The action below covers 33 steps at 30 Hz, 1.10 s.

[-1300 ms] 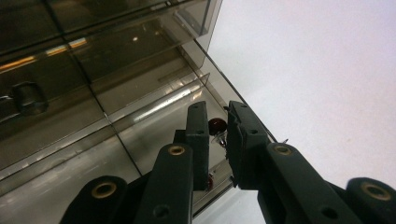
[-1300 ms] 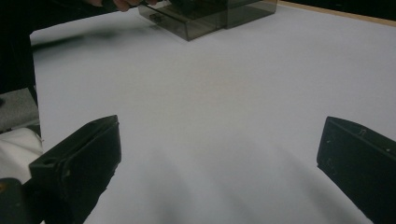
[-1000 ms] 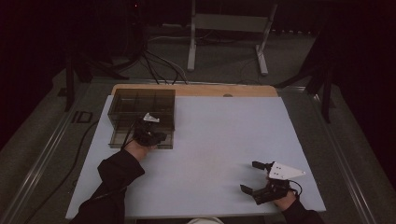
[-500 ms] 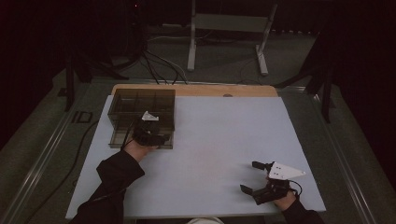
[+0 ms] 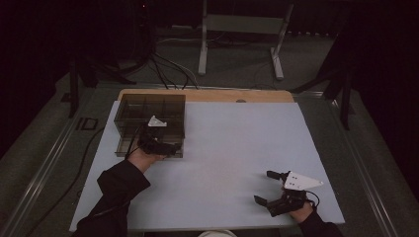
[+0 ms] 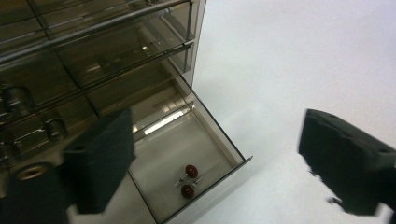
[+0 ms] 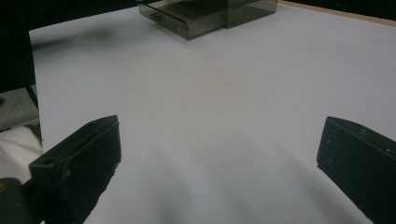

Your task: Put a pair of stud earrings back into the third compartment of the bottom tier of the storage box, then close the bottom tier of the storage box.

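A smoky see-through drawer cabinet (image 5: 148,106) stands at the table's back left, its lowest drawer (image 6: 212,140) pulled out. In that drawer lie two small dark-red beads (image 6: 189,179) with thin metal bits between them. My left gripper (image 5: 165,146) hovers over the drawer; in the left gripper view (image 6: 224,163) its jaws have just been opening and stand wide apart, nothing between them, the beads lying loose beneath. My right gripper (image 5: 269,190) rests open near the front right of the table, its jaws (image 7: 217,163) wide with only bare surface between them.
The white table top (image 5: 237,143) stretches between the two hands. A wooden strip (image 5: 237,95) edges its far side. The cabinet (image 7: 205,14) sits far ahead of the right gripper. A metal stand (image 5: 237,29) and cables lie on the floor beyond.
The left hand has lifted a little above the open drawer. The right gripper has stayed where it was.
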Motion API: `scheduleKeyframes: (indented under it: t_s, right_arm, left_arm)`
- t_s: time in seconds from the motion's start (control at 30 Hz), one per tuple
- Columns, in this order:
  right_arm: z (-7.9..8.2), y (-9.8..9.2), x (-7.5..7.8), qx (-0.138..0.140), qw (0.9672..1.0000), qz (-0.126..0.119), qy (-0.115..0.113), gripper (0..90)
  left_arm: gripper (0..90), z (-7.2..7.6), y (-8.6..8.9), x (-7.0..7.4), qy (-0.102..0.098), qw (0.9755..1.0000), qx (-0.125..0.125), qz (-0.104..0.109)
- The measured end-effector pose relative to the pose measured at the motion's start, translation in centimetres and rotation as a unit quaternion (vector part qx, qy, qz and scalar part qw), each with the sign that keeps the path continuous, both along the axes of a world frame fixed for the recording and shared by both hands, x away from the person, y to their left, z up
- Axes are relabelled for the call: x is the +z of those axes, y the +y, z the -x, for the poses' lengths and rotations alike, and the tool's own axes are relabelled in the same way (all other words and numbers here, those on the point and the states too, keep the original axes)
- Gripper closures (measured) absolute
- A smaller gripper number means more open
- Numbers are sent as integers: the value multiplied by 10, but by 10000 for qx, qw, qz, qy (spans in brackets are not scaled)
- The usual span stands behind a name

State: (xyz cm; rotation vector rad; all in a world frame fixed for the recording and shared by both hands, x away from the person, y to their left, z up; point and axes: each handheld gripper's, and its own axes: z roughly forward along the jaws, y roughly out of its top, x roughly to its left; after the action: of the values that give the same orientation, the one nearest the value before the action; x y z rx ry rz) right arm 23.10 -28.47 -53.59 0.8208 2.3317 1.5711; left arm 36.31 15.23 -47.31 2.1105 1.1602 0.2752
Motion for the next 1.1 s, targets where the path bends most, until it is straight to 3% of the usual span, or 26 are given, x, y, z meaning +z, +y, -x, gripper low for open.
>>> scheduleKeyframes:
  t_s: [0.13,0.53,0.8,1.1]
  right_arm:
    - [1,0,1,-2,10000,-6,-14,0]
    - [1,1,0,-7,10000,28,-37,0]
    - [1,3,0,28,10000,35,-23,0]
    - [0,3,0,14,10000,32,-24,0]
  left_arm:
    - [18,0,5,2,19,9993,-162,331]
    - [7,5,15,14,-228,9992,-85,332]
    - [7,21,28,27,-490,9981,72,375]
    - [7,35,38,27,-676,9969,232,334]
